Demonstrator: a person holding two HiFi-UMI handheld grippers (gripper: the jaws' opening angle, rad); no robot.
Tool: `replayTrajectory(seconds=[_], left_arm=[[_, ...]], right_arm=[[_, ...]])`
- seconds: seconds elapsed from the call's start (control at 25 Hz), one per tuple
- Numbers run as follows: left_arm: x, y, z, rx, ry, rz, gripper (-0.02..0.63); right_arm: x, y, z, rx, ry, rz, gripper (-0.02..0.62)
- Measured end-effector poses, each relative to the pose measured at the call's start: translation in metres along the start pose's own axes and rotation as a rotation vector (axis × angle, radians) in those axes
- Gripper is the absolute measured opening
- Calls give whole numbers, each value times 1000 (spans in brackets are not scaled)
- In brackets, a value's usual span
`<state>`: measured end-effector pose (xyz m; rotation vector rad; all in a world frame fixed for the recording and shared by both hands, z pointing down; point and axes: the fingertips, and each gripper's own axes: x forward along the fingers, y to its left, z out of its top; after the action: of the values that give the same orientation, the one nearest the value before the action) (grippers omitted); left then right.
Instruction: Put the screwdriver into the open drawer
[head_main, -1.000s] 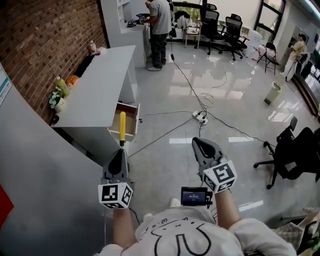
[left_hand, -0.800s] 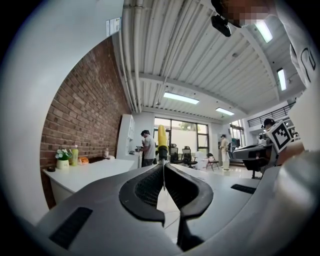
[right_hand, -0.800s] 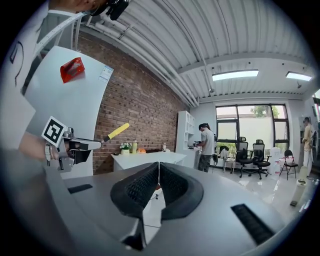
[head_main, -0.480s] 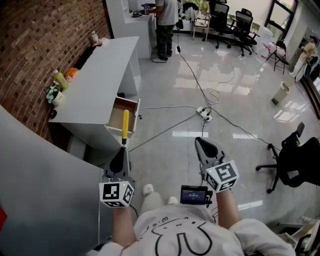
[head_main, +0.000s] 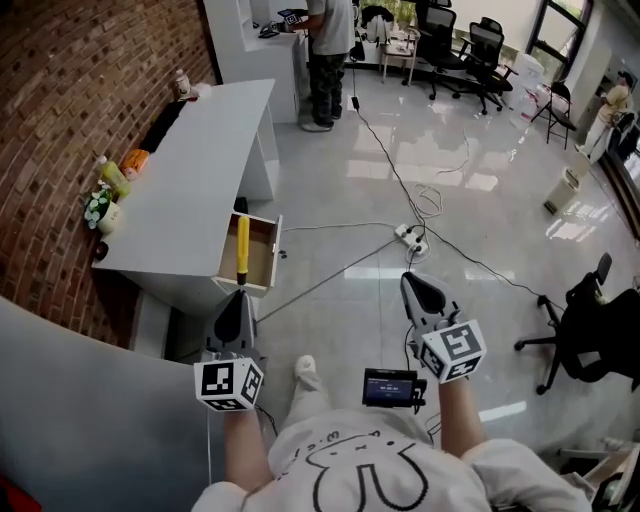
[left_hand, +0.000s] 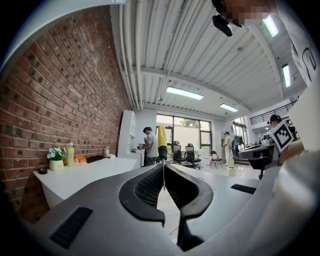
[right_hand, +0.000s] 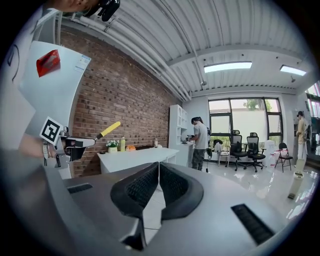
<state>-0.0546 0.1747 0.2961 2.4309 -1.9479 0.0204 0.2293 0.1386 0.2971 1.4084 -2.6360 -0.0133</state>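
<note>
carrying the screwdriver (head_main: 243, 245) to the open drawer (head_main: 260, 258) looks like the step you are in. your left gripper (head_main: 240, 292) has its jaws narrowed onto the thin metal shaft, and the yellow handle sticks out far past the tips, roughly level. that is a long lever on a slim grip, so move smoothly. avoid knocking the handle on the drawer front or the edge of the white desk (head_main: 190, 190), which could twist the shaft between the pads.

from the head view the handle lies over the drawer's left part in the picture. the drawer seems lower and farther off than the gripper, though, so you likely need to step nearer and lower the hand before letting go. line the handle up with the drawer's length and bring it down inside the walls. open only when it is close to the bottom, so it does not bounce or roll out. mind the cables (head_main: 400, 190) on the floor to the right as you step.

your right gripper (head_main: 410, 282) is pressed together with nothing between its jaws, and it hangs apart from the work on the right.

the screwdriver has a bright yellow, rounded handle, a dark collar and a thin bare steel shaft. in the left gripper view the shaft runs straight along the seam of the jaws. the drawer is shallow, wood-coloured inside and looks empty.
</note>
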Motion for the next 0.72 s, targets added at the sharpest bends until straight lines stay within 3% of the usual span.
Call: replayTrajectory(seconds=[0.32,0.72], left_arm=[[73,70,1,-22,7,-8,20],[158,141,8,-43,8,-84,20]], right_arm=[[102,0,25,-58,5,-4,21],[194,1,47,-80,34,-64,21]])
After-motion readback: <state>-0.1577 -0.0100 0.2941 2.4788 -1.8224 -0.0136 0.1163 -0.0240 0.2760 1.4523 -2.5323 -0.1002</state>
